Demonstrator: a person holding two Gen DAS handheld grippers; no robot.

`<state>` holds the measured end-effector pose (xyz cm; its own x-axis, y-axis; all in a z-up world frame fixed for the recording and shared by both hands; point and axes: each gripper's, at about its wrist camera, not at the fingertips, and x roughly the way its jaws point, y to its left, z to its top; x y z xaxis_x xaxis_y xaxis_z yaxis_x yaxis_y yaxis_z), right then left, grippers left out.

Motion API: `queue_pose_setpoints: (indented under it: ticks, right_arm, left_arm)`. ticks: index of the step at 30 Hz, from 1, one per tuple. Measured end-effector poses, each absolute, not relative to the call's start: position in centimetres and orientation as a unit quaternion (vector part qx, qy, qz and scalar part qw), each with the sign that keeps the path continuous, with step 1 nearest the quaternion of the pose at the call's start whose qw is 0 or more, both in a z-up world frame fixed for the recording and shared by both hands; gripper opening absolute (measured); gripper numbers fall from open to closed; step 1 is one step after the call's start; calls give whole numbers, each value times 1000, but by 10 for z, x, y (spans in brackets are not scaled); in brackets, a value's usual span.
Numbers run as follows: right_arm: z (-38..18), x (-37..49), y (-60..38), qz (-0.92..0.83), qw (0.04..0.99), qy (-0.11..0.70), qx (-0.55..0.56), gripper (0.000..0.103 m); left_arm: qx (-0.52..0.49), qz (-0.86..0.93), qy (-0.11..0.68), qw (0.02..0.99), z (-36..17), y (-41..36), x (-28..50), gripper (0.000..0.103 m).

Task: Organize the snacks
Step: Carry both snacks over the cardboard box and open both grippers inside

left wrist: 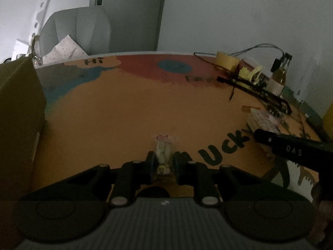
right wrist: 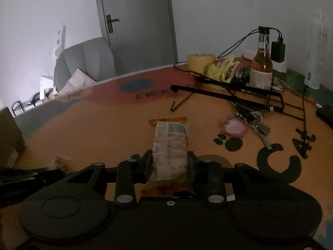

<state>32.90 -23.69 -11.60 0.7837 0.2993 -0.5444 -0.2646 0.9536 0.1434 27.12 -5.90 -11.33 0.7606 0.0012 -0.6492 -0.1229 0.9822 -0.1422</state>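
On a round orange tabletop printed with dark lettering, beside a brown cardboard box, two black grippers each clamp a snack. Carrying them level to the box seems wisest. The right gripper pinches a long printed wrapper bar; the left gripper squeezes a small clear-wrapped candy between its fingertips.

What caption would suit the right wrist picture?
Right gripper holding a wrapped snack bar over the orange table mat.
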Motion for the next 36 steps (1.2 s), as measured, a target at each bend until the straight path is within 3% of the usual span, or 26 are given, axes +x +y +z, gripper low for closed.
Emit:
queue_pose_setpoints:
  ticks: [22, 36]
  right_arm:
    - [-49, 276, -168, 236, 943, 230, 46, 33]
    - [-33, 243, -108, 272, 936, 218, 52, 33]
  left_arm:
    - [-122, 55, 237, 962, -30, -4, 200, 17]
    - [-135, 90, 202, 966, -8, 64, 137, 17]
